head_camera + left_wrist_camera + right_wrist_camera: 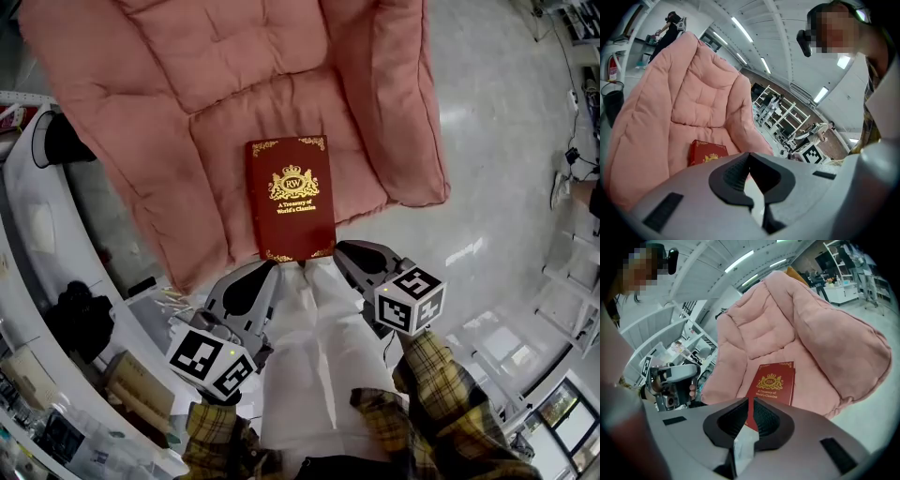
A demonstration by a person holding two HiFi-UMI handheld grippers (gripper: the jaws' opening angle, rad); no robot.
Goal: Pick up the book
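Book (291,199) lies flat, cover up, on the seat of the pink cushion chair (187,84), which sits on the pale floor (487,141). The cover is dark red with a gold crest and gold corner trim, and its near edge is close to the seat's front lip. Your left gripper (267,272) points at the book's near left corner and your right gripper (342,249) at the near right corner. Both tips are just short of that edge, and I can't tell from the head view whether either touches it. In the left gripper view the jaws are together at the tips with nothing between them, and the book shows ahead and to the left on the seat. In the right gripper view the jaws are also closed and empty, with the book straight ahead and its near end partly hidden behind the tips. That view also catches your other gripper off to the left with a hand on it. Marker cubes face up on both tools, left cube (214,361) and right cube (410,298). Your plaid sleeves (427,375) and a white garment (314,356) fill the bottom of the head view. A cluttered white counter (23,281) runs down the left side.
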